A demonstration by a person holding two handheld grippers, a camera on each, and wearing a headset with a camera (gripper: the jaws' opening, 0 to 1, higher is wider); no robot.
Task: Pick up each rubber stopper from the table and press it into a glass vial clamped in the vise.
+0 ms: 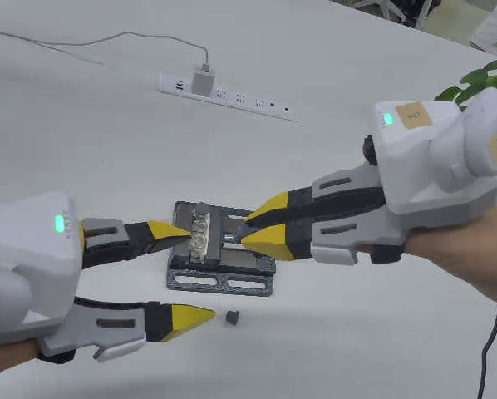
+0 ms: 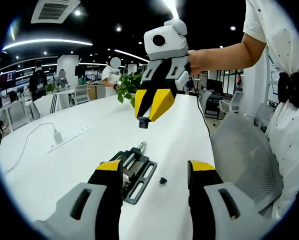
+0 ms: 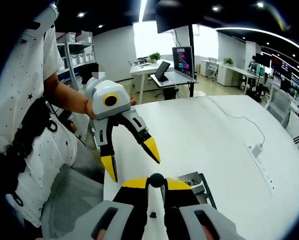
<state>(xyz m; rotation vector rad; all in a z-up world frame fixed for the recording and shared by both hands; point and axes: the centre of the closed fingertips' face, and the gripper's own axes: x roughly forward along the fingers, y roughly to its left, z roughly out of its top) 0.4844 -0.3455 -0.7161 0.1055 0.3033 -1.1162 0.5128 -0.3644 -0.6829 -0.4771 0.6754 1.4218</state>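
Left hand-held gripper [image 1: 194, 273]: released, jaws spread wide with nothing between them; it reaches in from the near left corner of the bench [image 1: 348, 349], its farther yellow tip close beside the vise's left side and its nearer tip just short of the loose stopper.
Right hand-held gripper [image 1: 246, 232]: clenched on a small dark rubber stopper, reaching in from the right; the left gripper view shows it raised above the bench, tips pointing down.
Held rubber stopper [image 2: 143, 122]: pinched between the right tips, with its rounded dark end poking out past them in the right gripper view [image 3: 156, 180]; in the head view it sits over the vise, just right of the vial.
Loose rubber stopper [image 1: 231, 317]: lying on the bench just off the near edge of the vise, apart from both grippers.
Glass vial [image 1: 200, 236]: clamped between the vise jaws, with a grey piece at its far end; I cannot tell how firmly that is seated.
Vise [image 1: 222, 281]: dark metal, sitting flat mid-bench.
Power strip [image 1: 228, 93]: white, lying toward the far edge with a plug and grey cable in it.
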